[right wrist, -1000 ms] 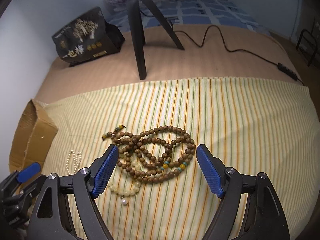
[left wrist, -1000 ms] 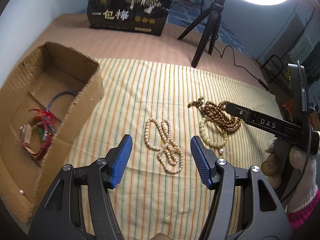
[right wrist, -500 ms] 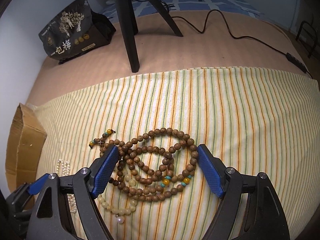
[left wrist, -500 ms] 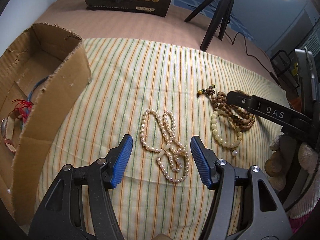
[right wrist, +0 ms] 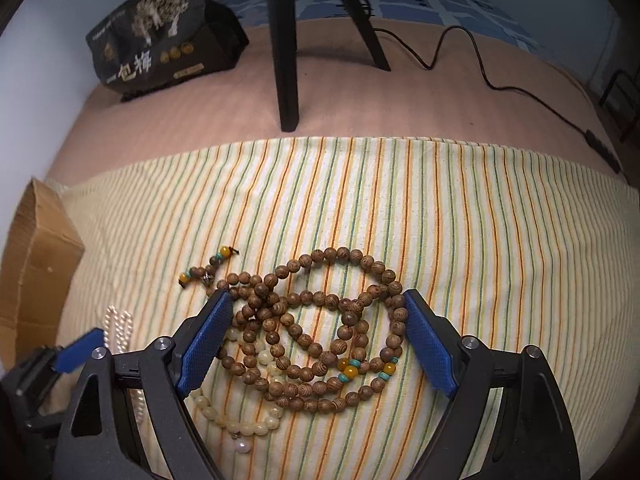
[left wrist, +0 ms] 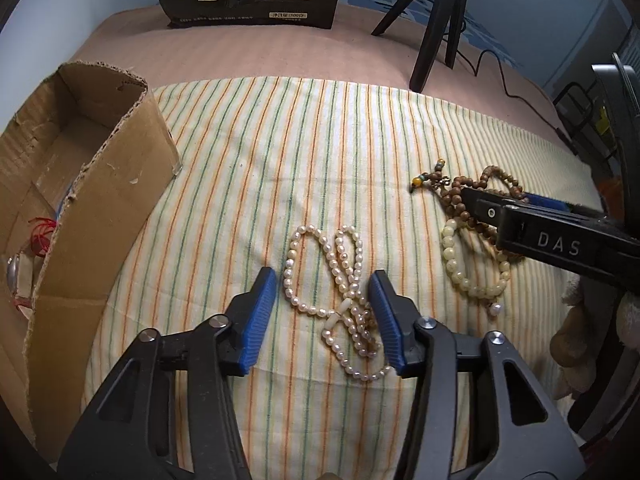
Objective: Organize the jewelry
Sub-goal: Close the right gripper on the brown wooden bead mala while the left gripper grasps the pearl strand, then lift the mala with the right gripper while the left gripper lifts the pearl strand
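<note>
Left gripper [left wrist: 322, 312] open, straddling pearl necklace [left wrist: 340, 300] on striped cloth [left wrist: 260, 160]. Right gripper [right wrist: 316, 336] open around coiled wooden bead strand [right wrist: 320, 328], overlapping cream bracelet [right wrist: 240, 420]. Only in left view: inside of cardboard box [left wrist: 100, 208], far left.

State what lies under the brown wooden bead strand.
Part of a pale cream bead bracelet shows beneath the wooden bead strand, on the striped cloth. The rest of its loop is covered.

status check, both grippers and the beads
Left gripper open, straddling white pearl strand. Right gripper open around brown wooden bead necklace. Nothing gripped; pale bead bracelet tucked under the wooden beads.
</note>
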`<move>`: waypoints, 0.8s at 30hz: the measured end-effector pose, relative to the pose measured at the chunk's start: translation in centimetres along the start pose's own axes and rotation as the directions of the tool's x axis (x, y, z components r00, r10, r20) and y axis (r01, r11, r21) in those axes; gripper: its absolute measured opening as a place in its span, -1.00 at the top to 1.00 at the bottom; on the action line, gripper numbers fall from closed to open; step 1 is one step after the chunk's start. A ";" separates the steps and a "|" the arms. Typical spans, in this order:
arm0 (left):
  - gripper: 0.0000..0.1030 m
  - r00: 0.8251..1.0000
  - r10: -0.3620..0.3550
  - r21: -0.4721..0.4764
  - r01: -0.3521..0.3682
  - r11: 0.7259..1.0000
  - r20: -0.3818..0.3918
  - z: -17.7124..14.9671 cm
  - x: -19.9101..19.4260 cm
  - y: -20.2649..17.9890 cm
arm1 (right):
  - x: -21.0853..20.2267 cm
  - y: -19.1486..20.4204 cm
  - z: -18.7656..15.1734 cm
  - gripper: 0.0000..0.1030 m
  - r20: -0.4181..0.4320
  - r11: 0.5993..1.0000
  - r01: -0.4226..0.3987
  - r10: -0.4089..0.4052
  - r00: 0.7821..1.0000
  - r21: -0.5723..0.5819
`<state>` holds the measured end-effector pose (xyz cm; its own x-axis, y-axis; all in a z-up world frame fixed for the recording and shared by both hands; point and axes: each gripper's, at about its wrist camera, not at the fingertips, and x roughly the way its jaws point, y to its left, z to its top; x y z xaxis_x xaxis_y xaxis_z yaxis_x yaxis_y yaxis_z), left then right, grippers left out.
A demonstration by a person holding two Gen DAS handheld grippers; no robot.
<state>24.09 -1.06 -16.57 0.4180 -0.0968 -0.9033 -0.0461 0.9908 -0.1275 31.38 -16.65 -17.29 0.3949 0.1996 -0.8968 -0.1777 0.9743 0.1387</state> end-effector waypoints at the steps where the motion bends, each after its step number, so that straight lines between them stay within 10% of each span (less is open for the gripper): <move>1: 0.17 1.000 0.007 0.004 -0.007 1.000 0.002 0.0 0.0 0.0 | 0.1 0.3 0.0 -0.63 -0.002 1.000 0.020 -0.020 1.000 -0.018; 4: 0.44 1.000 0.018 0.009 -0.018 1.000 0.003 0.0 -0.1 0.3 | 0.2 0.3 -0.1 -0.50 0.000 0.999 0.034 -0.034 0.999 -0.029; 12: 0.89 1.000 0.007 0.004 -0.007 1.000 0.005 -0.1 -0.5 0.7 | -0.4 0.1 -0.4 0.70 0.019 0.999 -0.041 0.041 0.999 -0.034; 24: 0.90 0.993 -0.070 -0.054 0.076 0.996 0.096 0.6 -4.6 2.3 | -3.7 -0.7 0.2 0.78 0.113 0.998 -0.065 0.064 0.992 0.006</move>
<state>22.59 1.67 -12.46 0.5057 -0.1565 -0.8484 -0.0629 0.9741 -0.2172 30.27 -18.03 -13.98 0.4821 0.2721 -0.8328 -0.1978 0.9598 0.1991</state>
